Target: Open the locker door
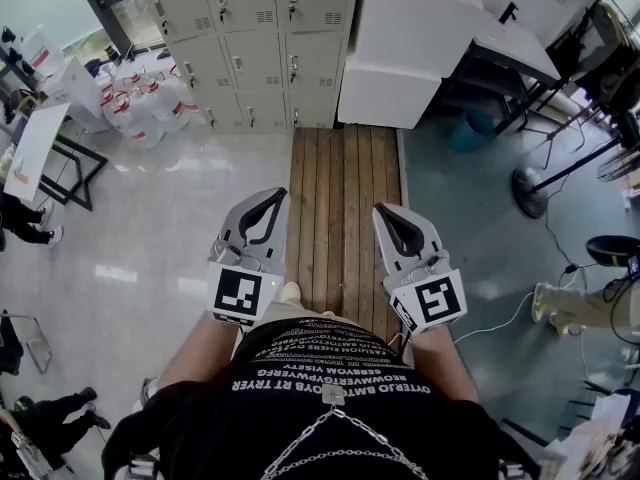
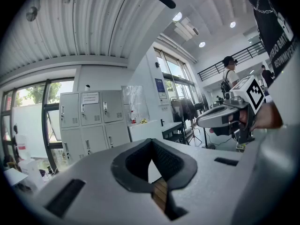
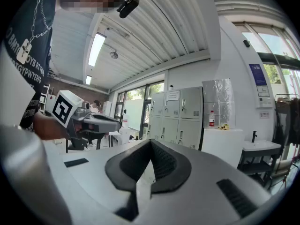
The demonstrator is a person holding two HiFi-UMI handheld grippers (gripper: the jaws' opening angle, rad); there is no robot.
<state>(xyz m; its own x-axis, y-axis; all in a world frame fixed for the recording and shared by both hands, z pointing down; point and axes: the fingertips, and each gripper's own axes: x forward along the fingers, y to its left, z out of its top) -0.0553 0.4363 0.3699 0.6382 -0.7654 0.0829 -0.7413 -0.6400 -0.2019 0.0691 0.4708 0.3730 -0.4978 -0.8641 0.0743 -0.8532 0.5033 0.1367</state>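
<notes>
Holding your left tongs (image 1: pixel 274 198) shut and empty, you stand facing the lockers (image 1: pixel 250 38), their doors closed, well ahead beyond the wooden floor strip (image 1: pixel 345 198); your right tongs (image 1: pixel 386 213) are likewise closed on nothing.

A strip of wooden planks (image 1: pixel 345 218) runs along the pale floor toward a white cabinet (image 1: pixel 405 58), with clear water jugs (image 1: pixel 140 108) clustered at the far left, a blue bucket (image 1: pixel 470 128) just beside the cabinet, and a round stand base (image 1: pixel 528 193) farther right.
</notes>
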